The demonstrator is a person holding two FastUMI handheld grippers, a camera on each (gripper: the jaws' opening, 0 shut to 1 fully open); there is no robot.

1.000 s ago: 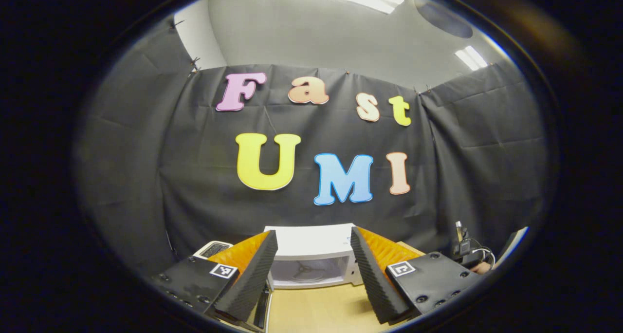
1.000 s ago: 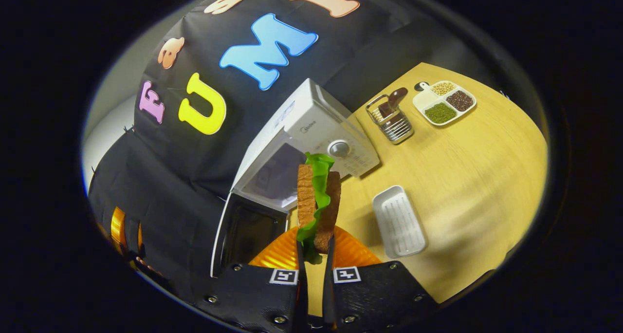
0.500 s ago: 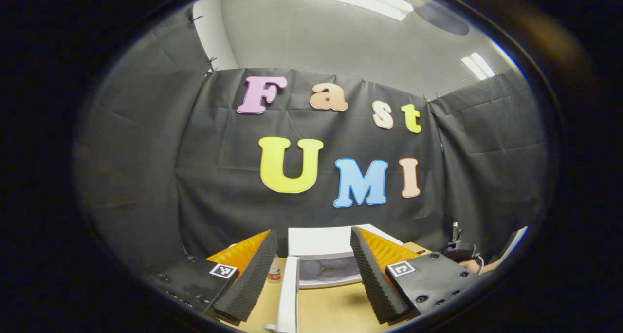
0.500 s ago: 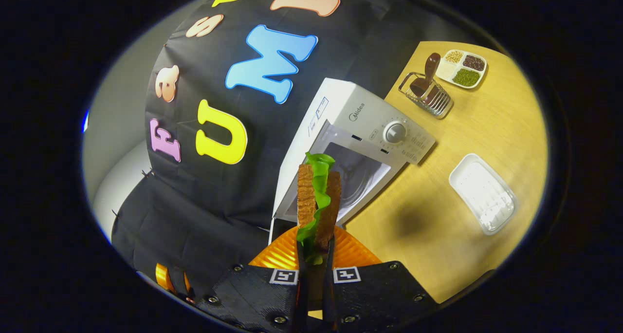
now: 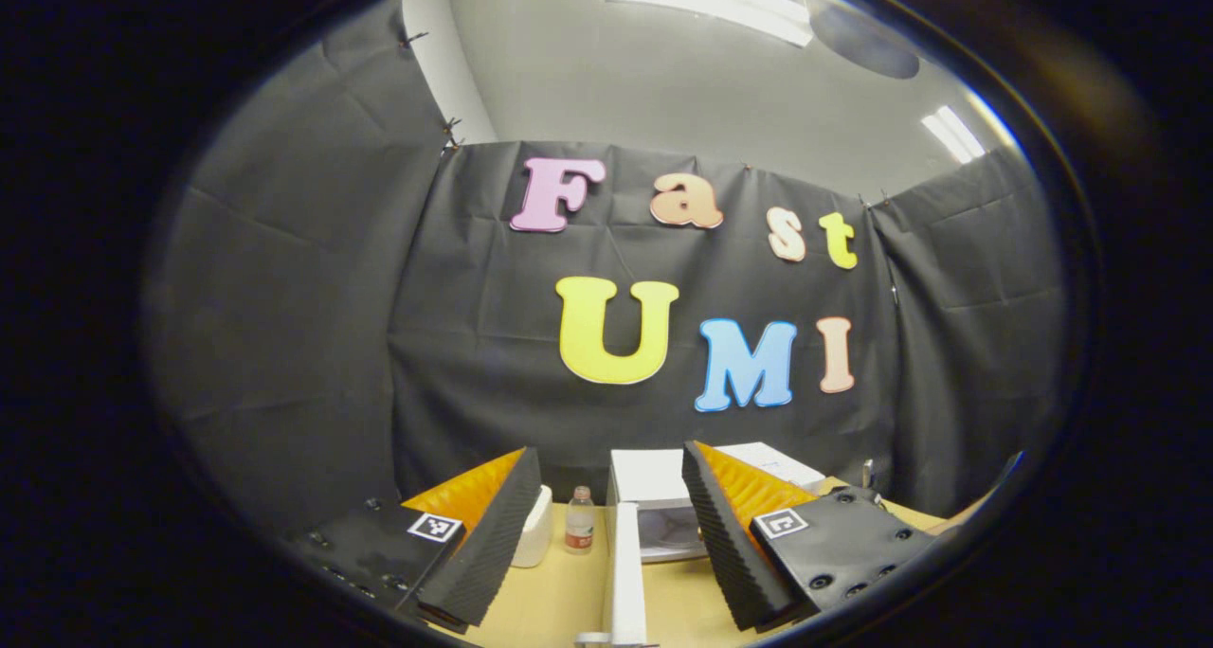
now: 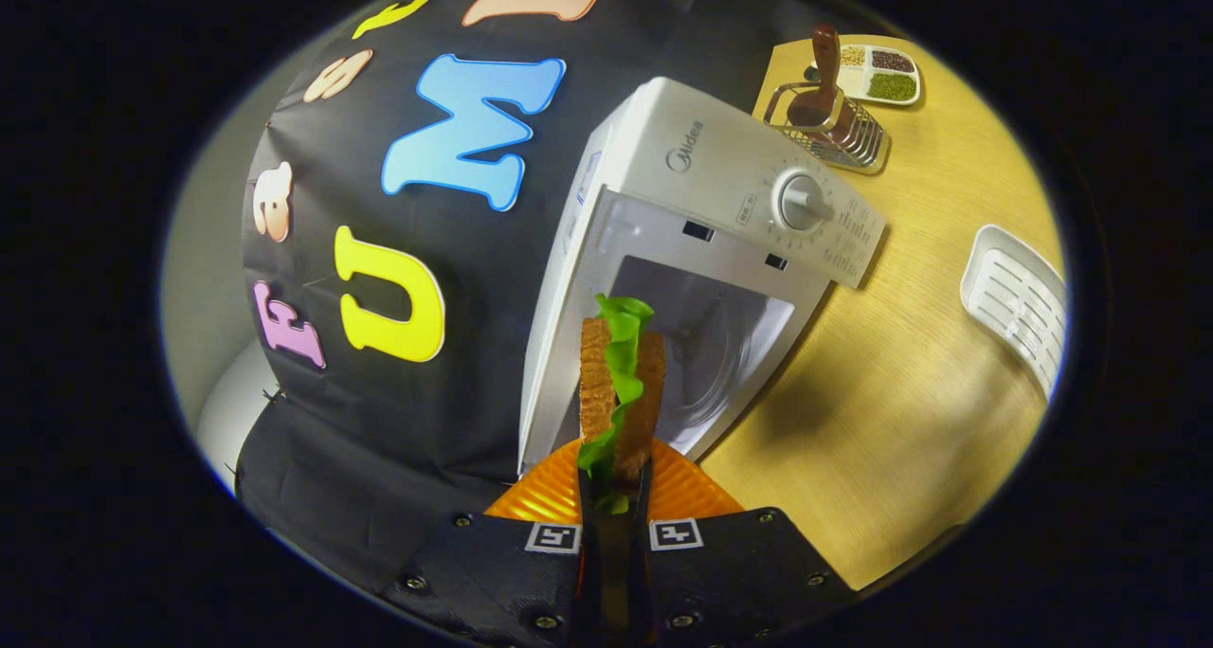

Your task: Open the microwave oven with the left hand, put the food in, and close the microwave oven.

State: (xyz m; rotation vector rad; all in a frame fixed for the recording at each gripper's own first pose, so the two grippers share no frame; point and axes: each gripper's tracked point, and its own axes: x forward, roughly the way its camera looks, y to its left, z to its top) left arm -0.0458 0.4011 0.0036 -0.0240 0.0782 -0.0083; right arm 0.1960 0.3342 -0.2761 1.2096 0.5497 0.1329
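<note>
We find the right gripper (image 6: 614, 496) fingers pinching a lettuce sandwich (image 6: 621, 392) before the open microwave oven (image 6: 701, 250); left gripper (image 5: 606, 544) fingers spread, holding nothing.

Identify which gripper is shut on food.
The right gripper: it clamps the sandwich before the open microwave. The left gripper is open and holds nothing.

In the left gripper view, our left tool's (image 5: 606, 515) right finger (image 5: 720, 534) covers most of the microwave (image 5: 654, 496), and the door (image 5: 625, 572) runs off the bottom edge. A bottle (image 5: 579, 531) is too small to tell more. In the right gripper view, the sandwich (image 6: 621, 392) hides part of the cavity, and the tray (image 6: 1019, 297) is cut by the edge.
</note>
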